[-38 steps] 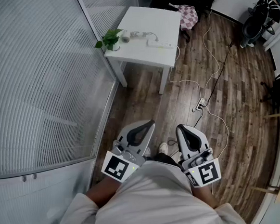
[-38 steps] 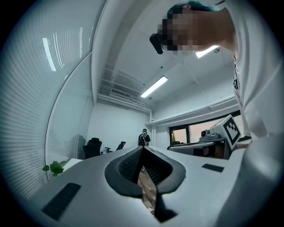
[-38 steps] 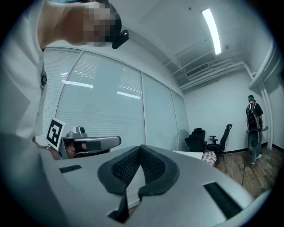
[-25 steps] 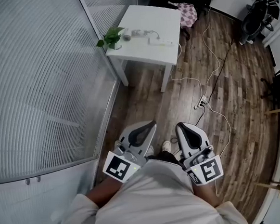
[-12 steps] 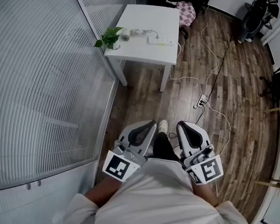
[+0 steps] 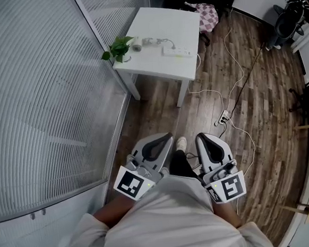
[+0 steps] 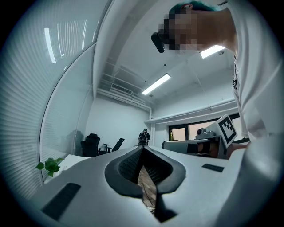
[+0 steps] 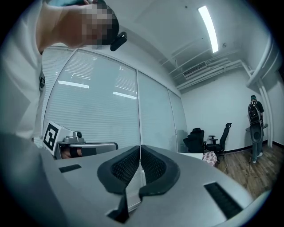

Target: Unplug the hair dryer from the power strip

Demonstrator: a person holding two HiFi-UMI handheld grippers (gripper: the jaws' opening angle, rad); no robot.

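Well short of the table, nothing gripped.
Holds left gripper and right gripper low at frame centre, jaws of each pressed together, empty. Finds power strip well apart, straight up-frame on the table's near edge, long axis running left-right; hair dryer lying left of it, by the plant. Seems about equally far from both grippers, dryer toward the left one's side.
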